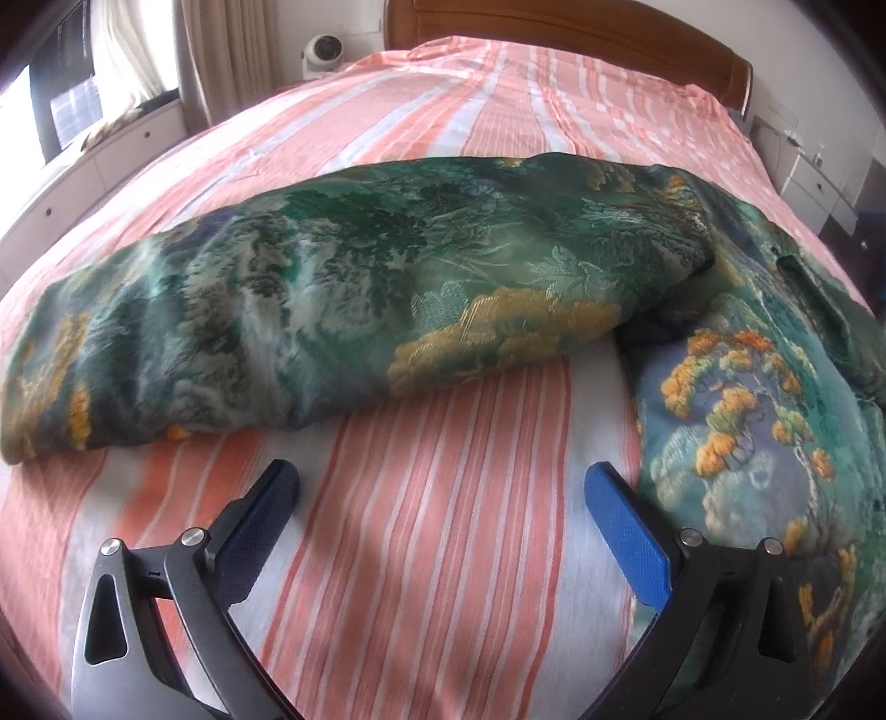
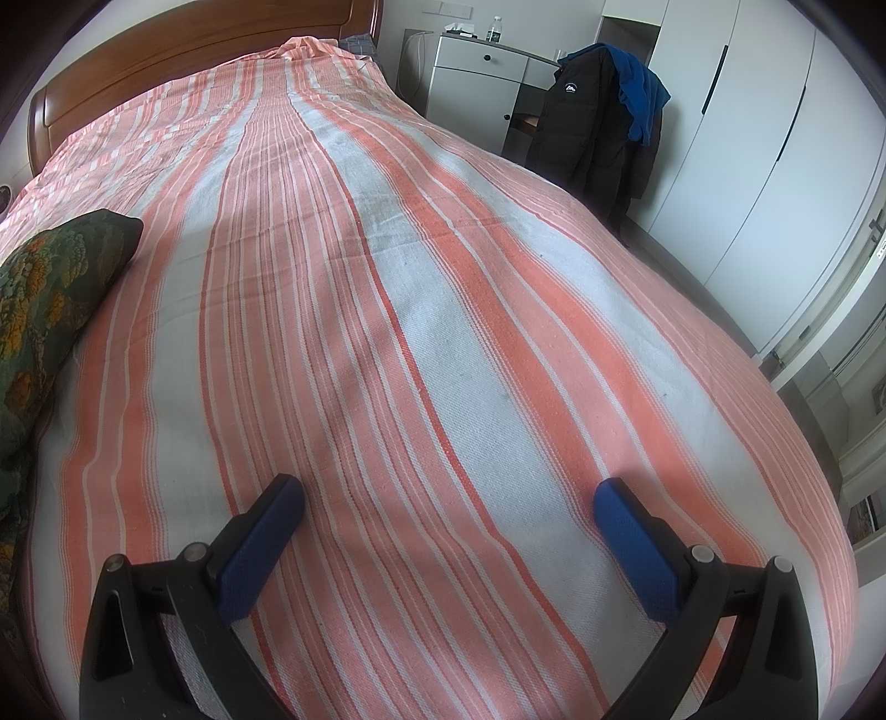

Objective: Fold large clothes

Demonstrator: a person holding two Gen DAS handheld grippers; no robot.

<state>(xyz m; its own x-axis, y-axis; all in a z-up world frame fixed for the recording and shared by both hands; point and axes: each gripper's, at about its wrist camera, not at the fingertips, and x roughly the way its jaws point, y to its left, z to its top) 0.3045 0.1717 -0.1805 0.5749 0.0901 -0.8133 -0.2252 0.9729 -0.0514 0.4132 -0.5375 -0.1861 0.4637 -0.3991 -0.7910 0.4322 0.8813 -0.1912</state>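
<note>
- In the left wrist view, a window with pale curtains (image 1: 194, 50) and a low white cabinet (image 1: 83, 183) sit at the far left, with a small white fan (image 1: 321, 50) near the wooden headboard (image 1: 581, 27); none of these show in the other view
- The green brocade garment (image 1: 343, 299) lies across the striped bedsheet (image 1: 421, 554), spanning the left wrist view from the left edge to the right edge, partly folded, with a long bundled part across the middle and a second part running down the near right side
- The left gripper (image 1: 442, 487) hovers just near of the garment, its blue fingers (image 1: 626, 531) spread wide with only sheet between them; the right finger sits just beside the garment's near right part, and whether it touches cannot be told
- In the right wrist view, only a corner of the garment (image 2: 50, 288) shows, at the left edge on the sheet (image 2: 443, 360)
- The right gripper (image 2: 448, 498) is over bare striped sheet, well apart from that corner, fingers (image 2: 260, 548) spread wide and holding nothing
- Only the right wrist view shows the far right of the room: a white drawer unit (image 2: 482, 72) with a bottle (image 2: 495, 27) on top, a black jacket (image 2: 598, 138) with a blue cloth (image 2: 642, 94) draped over it, and tall white wardrobe doors (image 2: 747, 138)
</note>
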